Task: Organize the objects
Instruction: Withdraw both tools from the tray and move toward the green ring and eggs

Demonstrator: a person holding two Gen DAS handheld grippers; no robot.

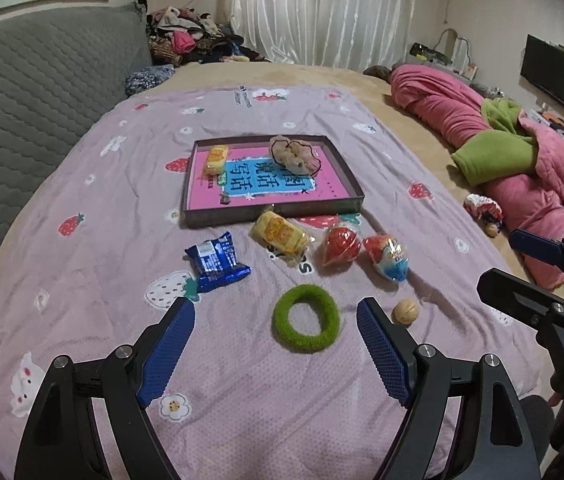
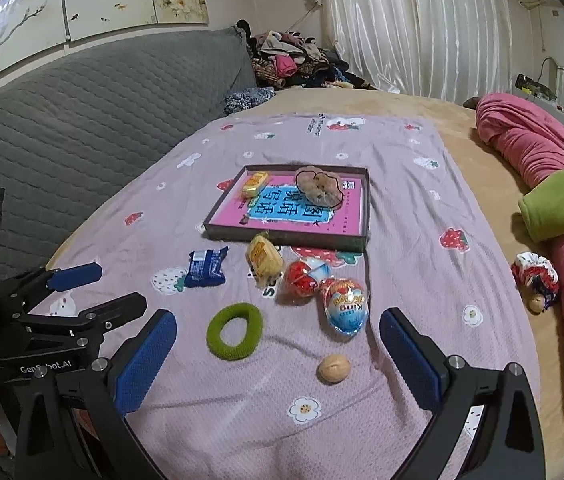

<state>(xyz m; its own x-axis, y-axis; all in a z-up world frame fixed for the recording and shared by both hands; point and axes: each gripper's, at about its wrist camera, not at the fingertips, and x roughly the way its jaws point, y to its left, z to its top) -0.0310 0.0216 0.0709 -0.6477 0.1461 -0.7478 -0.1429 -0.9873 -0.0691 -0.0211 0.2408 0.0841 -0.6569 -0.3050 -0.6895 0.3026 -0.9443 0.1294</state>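
Observation:
A shallow box tray (image 1: 270,212) (image 2: 282,239) with a pink book inside holds a yellow snack pack (image 1: 216,159) (image 2: 254,183) and a beige scrunchie (image 1: 294,156) (image 2: 319,186). In front of it lie a blue packet (image 1: 218,262) (image 2: 206,268), a yellow snack (image 1: 280,234) (image 2: 264,258), two egg-shaped toys (image 1: 341,246) (image 1: 387,258) (image 2: 303,276) (image 2: 345,306), a green hair ring (image 1: 306,325) (image 2: 234,331) and a walnut (image 1: 405,311) (image 2: 333,368). My left gripper (image 1: 276,318) is open and empty just before the green ring. My right gripper (image 2: 278,330) is open and empty, above the walnut.
The things lie on a lilac strawberry-print blanket (image 1: 122,200) on a bed. A grey quilted headboard (image 1: 34,92) stands at left. A pink and green duvet (image 1: 521,160) (image 2: 553,184) and a small doll (image 1: 483,210) (image 2: 535,276) lie at right. Clothes (image 1: 190,38) are piled at the back.

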